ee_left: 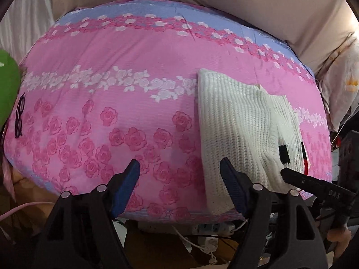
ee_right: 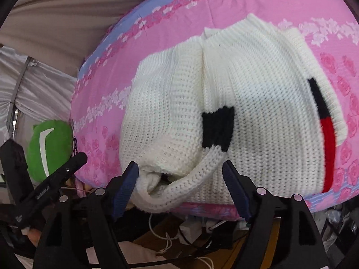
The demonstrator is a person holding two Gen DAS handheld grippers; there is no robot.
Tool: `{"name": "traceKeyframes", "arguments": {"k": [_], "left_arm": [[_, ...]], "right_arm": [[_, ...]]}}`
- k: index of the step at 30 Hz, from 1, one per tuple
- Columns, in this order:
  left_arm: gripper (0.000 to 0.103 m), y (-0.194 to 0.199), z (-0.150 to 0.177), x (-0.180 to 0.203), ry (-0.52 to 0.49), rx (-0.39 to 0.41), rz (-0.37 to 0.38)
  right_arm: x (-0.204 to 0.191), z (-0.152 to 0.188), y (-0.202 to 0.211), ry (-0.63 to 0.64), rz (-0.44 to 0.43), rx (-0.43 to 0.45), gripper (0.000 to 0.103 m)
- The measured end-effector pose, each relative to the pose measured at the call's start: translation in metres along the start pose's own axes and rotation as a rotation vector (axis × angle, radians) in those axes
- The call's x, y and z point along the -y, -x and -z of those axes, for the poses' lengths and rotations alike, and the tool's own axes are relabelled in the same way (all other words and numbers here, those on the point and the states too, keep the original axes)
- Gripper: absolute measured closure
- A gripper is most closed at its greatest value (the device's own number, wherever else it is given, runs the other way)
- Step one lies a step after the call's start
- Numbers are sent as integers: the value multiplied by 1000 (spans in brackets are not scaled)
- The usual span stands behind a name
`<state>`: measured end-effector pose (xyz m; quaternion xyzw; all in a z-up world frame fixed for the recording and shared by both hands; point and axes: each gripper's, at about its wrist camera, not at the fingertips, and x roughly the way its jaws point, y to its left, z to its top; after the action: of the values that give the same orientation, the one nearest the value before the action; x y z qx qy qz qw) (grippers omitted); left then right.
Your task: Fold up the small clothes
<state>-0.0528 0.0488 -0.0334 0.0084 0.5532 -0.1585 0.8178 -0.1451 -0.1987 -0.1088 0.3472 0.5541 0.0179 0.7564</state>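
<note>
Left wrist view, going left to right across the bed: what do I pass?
Green plush toy → black glasses → bare stretch of pink floral bedspread → white knit sweater → right gripper tip at the sweater's near corner.

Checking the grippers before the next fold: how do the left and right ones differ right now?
The left gripper hangs over bare pink quilt, beside the white sweater; the right gripper frames the sweater's near corner. Left jaws enclose nothing; right jaws have knit between them, ungripped. Both are open.
</note>
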Motion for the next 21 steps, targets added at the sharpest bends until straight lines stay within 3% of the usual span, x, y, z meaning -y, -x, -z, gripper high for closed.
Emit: {"name": "traceKeyframes", "arguments": {"k": [7,18,20,21], "left_arm": [[32,12,6,0,-20,40,-25],[32,16,7,2,-50,61,-52],[32,16,6,1,-44,59,-50],[32,15,5,1,-42,56,-49]], "right_arm": [[-27,-5,-14,26,1,-47,27],[-44,-13,-33,97,127,-67,27],[-41,-15,-36,101,136,-53,39],[-39,-15,-36,98,137,-37,52]]}}
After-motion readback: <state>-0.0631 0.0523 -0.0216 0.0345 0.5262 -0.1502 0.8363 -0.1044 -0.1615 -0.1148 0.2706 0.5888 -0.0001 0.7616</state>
